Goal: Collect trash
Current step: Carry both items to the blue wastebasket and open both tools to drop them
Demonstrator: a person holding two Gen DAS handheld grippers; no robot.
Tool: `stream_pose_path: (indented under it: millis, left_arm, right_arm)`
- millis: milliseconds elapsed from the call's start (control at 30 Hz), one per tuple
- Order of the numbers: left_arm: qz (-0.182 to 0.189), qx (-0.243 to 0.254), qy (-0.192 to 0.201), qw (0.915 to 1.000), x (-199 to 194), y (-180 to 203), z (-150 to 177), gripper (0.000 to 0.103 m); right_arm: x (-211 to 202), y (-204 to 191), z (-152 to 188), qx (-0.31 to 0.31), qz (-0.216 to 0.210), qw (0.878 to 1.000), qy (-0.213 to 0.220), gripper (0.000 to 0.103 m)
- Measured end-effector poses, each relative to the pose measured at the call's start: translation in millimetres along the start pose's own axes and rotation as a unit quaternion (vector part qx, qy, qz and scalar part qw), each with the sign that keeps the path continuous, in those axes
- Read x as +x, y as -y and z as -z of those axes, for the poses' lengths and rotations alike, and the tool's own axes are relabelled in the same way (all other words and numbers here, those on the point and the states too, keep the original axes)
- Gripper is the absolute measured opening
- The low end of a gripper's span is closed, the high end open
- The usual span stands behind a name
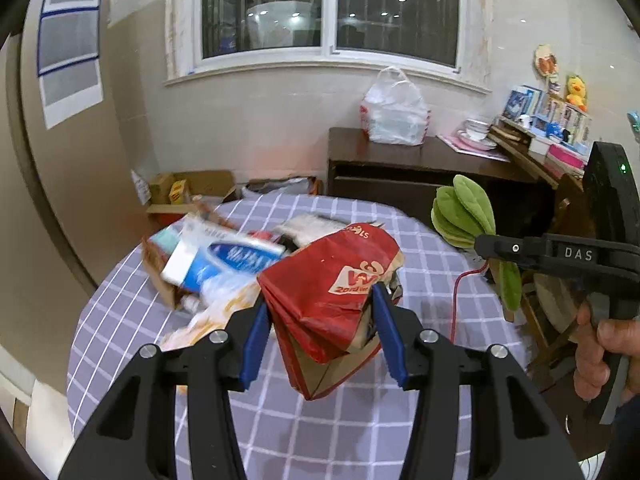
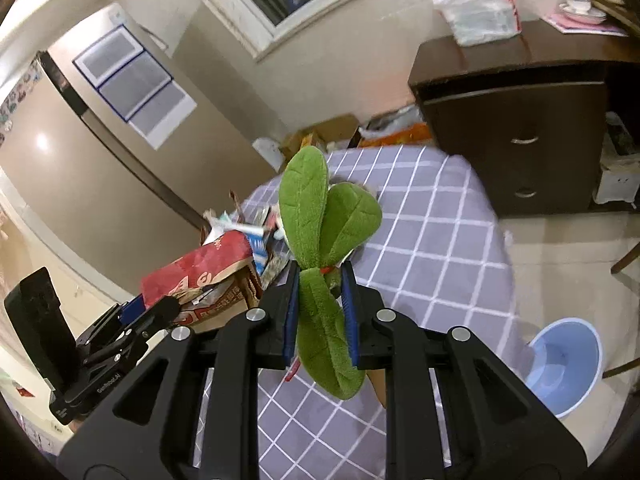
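The left gripper (image 1: 324, 328) pinches a red paper bag (image 1: 332, 292), probably for binning; the right gripper (image 2: 320, 312) clamps a green plush leaf toy (image 2: 320, 240), bin (image 2: 564, 364) lower right.
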State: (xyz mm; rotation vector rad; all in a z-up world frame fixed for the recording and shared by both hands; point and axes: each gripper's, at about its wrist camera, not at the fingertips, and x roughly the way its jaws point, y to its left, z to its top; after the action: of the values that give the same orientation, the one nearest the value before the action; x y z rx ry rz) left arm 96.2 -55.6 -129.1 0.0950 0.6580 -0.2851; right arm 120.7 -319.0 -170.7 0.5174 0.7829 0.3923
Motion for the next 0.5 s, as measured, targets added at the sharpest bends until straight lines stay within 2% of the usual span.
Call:
stream_pose_path:
  millis: [167, 333, 433, 500]
  left_arm:
    - [0.035, 0.035, 0.002, 0.9988, 10, 45, -23, 0.048]
    - [0.078, 0.075, -0.006, 0.9941, 33, 109, -39, 0.048]
    - [0.109, 0.095, -0.029, 0.9891, 56, 154, -42, 0.049]
    - [0.132, 0.109, -0.057, 0.9836, 79, 188, -38, 0.049]
  right_arm:
    - [-41, 33, -14, 0.026, 0.028, 0.998, 0.046, 0.02]
    - [-85, 98, -14, 0.088, 0.078, 0.989, 0.085, 0.02]
    - [-104, 139, -3, 0.127, 0.112, 0.981, 0.097, 0.02]
    - [-112, 163, 7, 0.152, 0.132, 0.975, 0.098, 0.02]
